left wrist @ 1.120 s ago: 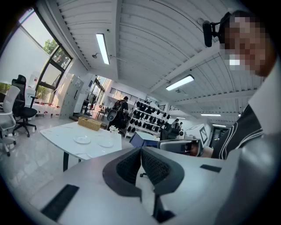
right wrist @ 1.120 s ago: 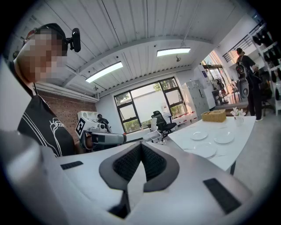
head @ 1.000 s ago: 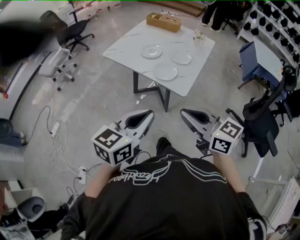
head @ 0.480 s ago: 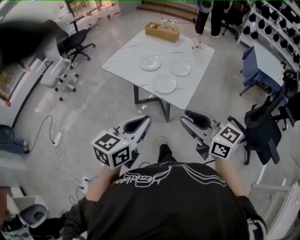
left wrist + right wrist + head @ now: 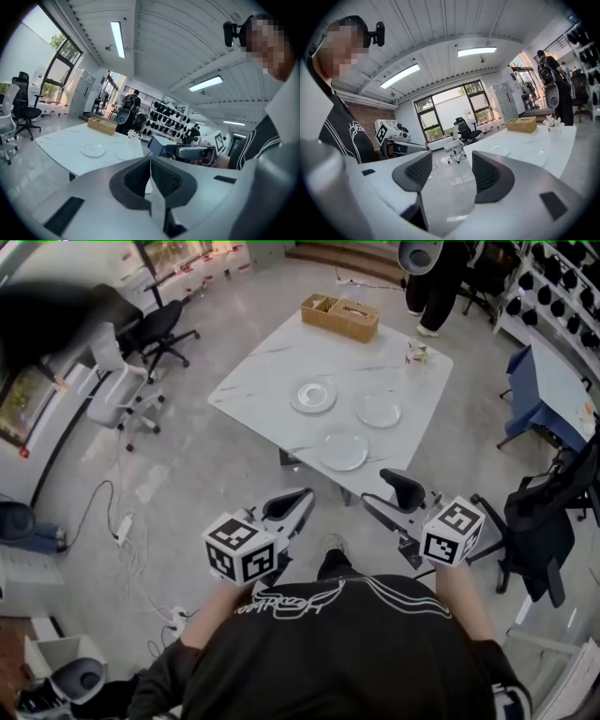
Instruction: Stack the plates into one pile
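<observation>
Three clear glass plates lie apart on the white marble table (image 5: 262,381): one at the far left (image 5: 313,397), one at the far right (image 5: 378,410), one nearest me (image 5: 342,451). Both grippers hang in the air short of the table's near corner. My left gripper (image 5: 298,498) is shut with its pads together and nothing in it (image 5: 150,161). My right gripper (image 5: 382,491) has its jaws opening, with a wide gap and nothing between them (image 5: 452,168). Two of the plates (image 5: 500,151) (image 5: 533,158) show beyond the right jaws.
A wicker basket (image 5: 339,317) and a small flower vase (image 5: 415,353) stand at the table's far side. Office chairs (image 5: 122,381) stand at the left and a dark chair (image 5: 548,521) at the right. A person (image 5: 431,268) stands beyond the table. Cables (image 5: 122,526) trail on the floor.
The table has come nearer as the person walked toward it, both grippers carried forward. The right gripper's jaws have spread apart; the left stays shut.
</observation>
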